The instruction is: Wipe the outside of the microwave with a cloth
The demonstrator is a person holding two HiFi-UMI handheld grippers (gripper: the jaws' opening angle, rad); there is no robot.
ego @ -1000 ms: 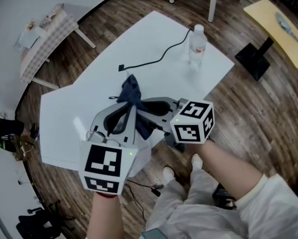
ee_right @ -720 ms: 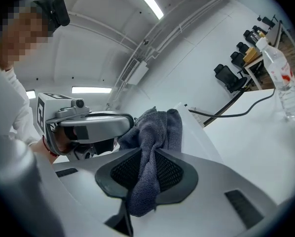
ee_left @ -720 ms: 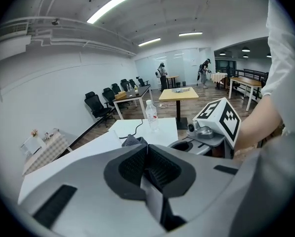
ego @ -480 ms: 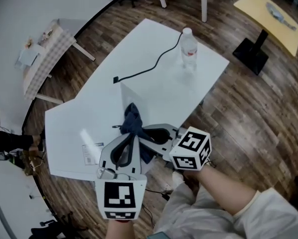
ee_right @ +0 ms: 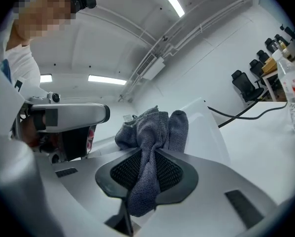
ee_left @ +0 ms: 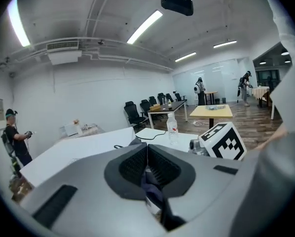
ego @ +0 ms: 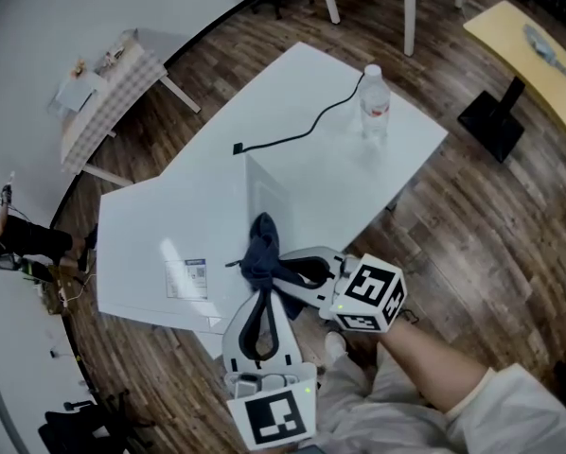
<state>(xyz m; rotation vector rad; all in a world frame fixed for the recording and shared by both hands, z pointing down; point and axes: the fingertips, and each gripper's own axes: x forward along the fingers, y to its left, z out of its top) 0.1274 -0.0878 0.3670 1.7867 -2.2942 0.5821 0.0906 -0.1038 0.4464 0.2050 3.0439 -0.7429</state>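
Two grippers, left point(ee_left: 147, 154), right point(ee_right: 152, 157); cloth point(ee_right: 155, 125) pinched.

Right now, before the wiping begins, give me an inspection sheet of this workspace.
Surface: white table, no spills seen.
Job's things: white microwave on the table; dark blue cloth held up by its near edge, contact unclear.
Clutter: water bottle upright at the table's far end.
Grippers: left claw shut on the cloth; right claw shut on the cloth too.
Cables: black cable across the table, its plug end lying loose beside the microwave.
Surroundings: wood floor; yellow table; checked table; a person at the left.
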